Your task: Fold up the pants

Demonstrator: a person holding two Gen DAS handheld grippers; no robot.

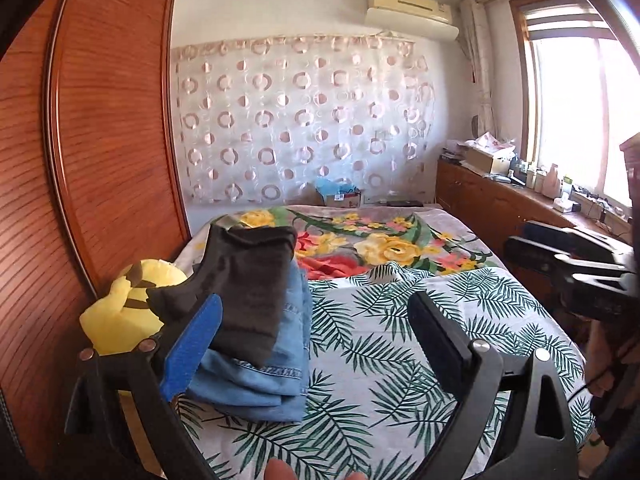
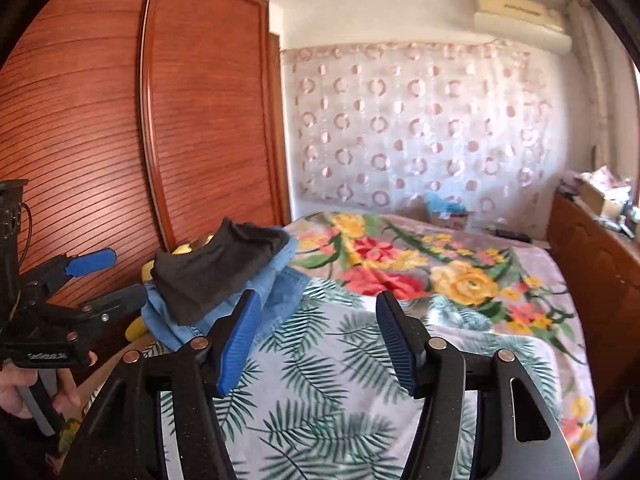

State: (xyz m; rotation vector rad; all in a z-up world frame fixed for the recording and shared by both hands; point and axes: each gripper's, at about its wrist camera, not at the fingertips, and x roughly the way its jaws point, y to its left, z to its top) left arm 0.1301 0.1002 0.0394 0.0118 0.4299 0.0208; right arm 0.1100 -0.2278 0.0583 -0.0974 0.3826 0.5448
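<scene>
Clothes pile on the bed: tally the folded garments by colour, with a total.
Dark grey garment: 1, on top of the pile
Blue denim garments: 2 at least, from the separate layers
Total: 3, lower layers partly hidden

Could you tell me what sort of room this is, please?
Most likely a home bedroom: a bed under a leaf-print sheet, a tall reddish wooden wardrobe, and a wall-mounted cream air conditioner.

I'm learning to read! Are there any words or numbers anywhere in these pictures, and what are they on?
Nothing can be read for sure.
Left tool: white lettering low on its black body, too blurred.
Air conditioner: small dark mark, too small.
Cardboard box behind the bed: label, too small.
</scene>
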